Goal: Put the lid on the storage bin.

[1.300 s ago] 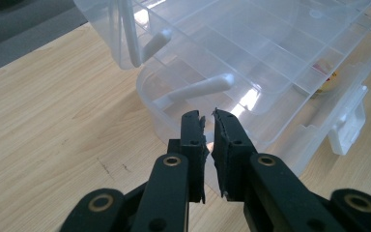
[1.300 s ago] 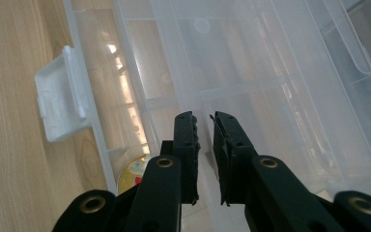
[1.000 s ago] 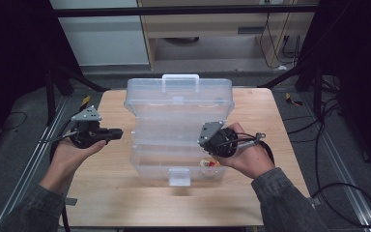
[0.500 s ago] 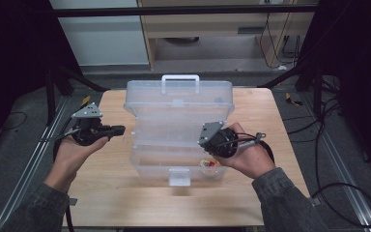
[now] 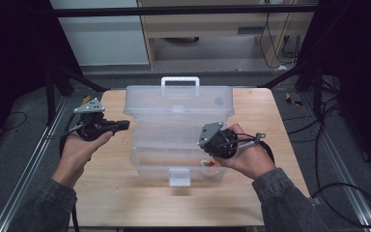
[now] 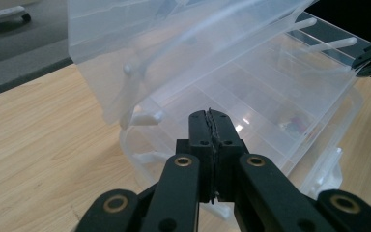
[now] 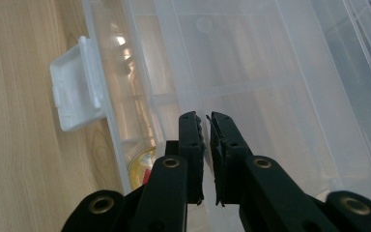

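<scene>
In the high view both forearms, in grey sleeves, rise from the bottom corners of the frame. The left hand (image 5: 79, 147) holds the left gripper (image 5: 121, 125) at middle left, level and pointing toward the frame's centre, just short of the box's left side. In the left gripper view its black jaws are pressed together with nothing between them. The right hand (image 5: 246, 154) holds the right gripper (image 5: 207, 140) right of centre, over the box's lower right part. In the right gripper view its jaws stand almost together, a thin slit between the pads, gripping nothing.

The clear plastic tiered organiser box (image 5: 178, 130) sits in the middle of the light wooden table (image 5: 116, 203). Its lid is raised toward the top of the frame with a white carry handle (image 5: 179, 82), divided trays are stepped open below, and a white latch (image 5: 179, 176) hangs at the bottom edge. A small red and yellow item (image 5: 207, 164) lies in the lower right compartment.

Bare wood runs along the bottom, left and right margins of the table.
</scene>
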`<state>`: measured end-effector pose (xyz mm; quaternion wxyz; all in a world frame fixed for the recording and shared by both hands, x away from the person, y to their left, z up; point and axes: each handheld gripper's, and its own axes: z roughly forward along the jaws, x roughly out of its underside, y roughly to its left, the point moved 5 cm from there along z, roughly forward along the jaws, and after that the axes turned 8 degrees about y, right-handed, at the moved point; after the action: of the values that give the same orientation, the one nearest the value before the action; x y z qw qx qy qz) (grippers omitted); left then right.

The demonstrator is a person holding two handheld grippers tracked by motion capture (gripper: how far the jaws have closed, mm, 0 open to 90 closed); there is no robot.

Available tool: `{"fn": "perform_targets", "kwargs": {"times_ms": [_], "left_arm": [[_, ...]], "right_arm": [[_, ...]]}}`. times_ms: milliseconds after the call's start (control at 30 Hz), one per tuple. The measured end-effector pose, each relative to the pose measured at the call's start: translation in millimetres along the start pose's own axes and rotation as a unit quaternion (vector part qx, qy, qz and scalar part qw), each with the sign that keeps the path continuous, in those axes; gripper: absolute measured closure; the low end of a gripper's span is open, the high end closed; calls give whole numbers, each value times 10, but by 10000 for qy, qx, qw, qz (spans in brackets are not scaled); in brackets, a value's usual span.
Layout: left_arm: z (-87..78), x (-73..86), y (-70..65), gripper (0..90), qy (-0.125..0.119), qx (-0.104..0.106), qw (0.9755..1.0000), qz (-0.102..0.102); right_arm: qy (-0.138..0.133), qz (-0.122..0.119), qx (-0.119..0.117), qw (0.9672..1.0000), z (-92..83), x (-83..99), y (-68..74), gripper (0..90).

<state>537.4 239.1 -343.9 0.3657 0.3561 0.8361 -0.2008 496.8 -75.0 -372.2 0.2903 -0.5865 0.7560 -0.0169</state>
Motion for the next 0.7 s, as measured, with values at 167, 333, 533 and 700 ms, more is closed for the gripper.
{"fn": "perform_targets", "kwargs": {"times_ms": [167, 333, 533, 700], "left_arm": [[-6, 8, -26, 895, -8, -21, 10000, 44], [-17, 23, -57, 895, -10, 4, 10000, 59], [-21, 31, -57, 894, -9, 20, 10000, 50], [-22, 37, -61, 894, 8, 27, 10000, 59]], "right_arm": [[17, -8, -92, 10000, 24, 13, 45, 841], [38, 8, -173, 9998, 49, 29, 89, 843], [49, 0, -181, 9998, 48, 30, 88, 842], [59, -7, -202, 9998, 51, 32, 92, 842]]}}
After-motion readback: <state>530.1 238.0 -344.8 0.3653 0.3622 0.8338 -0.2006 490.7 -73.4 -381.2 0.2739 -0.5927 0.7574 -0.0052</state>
